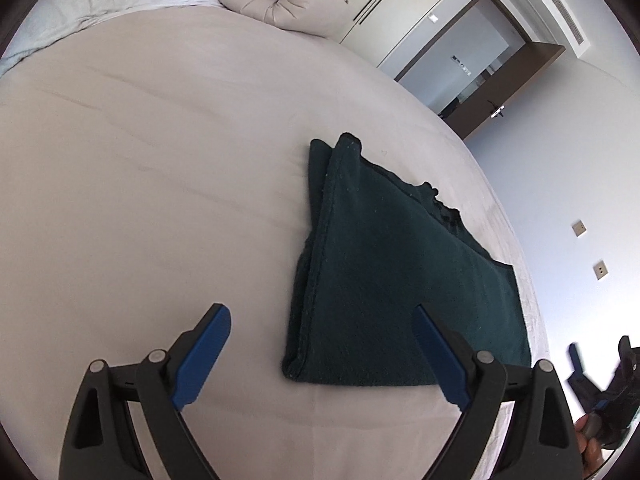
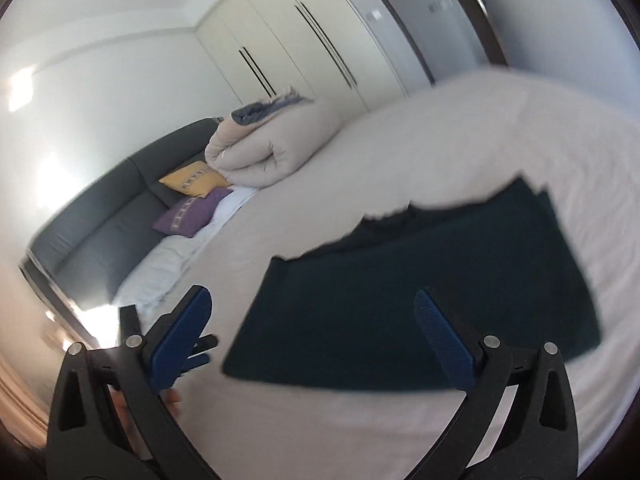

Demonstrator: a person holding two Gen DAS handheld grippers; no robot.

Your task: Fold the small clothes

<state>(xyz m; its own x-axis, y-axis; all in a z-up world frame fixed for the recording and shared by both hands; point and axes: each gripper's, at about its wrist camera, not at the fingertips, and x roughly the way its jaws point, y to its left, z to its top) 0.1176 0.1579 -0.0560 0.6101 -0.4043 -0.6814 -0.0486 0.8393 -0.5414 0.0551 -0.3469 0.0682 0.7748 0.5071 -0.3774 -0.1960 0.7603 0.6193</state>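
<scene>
A dark green garment (image 1: 384, 276) lies folded flat on the pale bed sheet (image 1: 140, 184), with a rumpled edge at its far side. My left gripper (image 1: 320, 312) hovers open above the garment's near left corner, nothing between its blue fingers (image 1: 208, 344). In the right wrist view the same garment (image 2: 420, 300) lies ahead, slightly blurred. My right gripper (image 2: 312, 300) stands wide open over the garment's near edge, empty. The right gripper (image 1: 600, 380) also shows at the lower right of the left wrist view, held by a hand.
A rolled beige duvet (image 2: 272, 148) sits at the head of the bed, with yellow (image 2: 196, 182) and purple (image 2: 188, 212) cushions and a grey headboard (image 2: 100, 220). White wardrobes (image 2: 300, 40) stand behind. A doorway (image 1: 480, 64) opens past the bed's far edge.
</scene>
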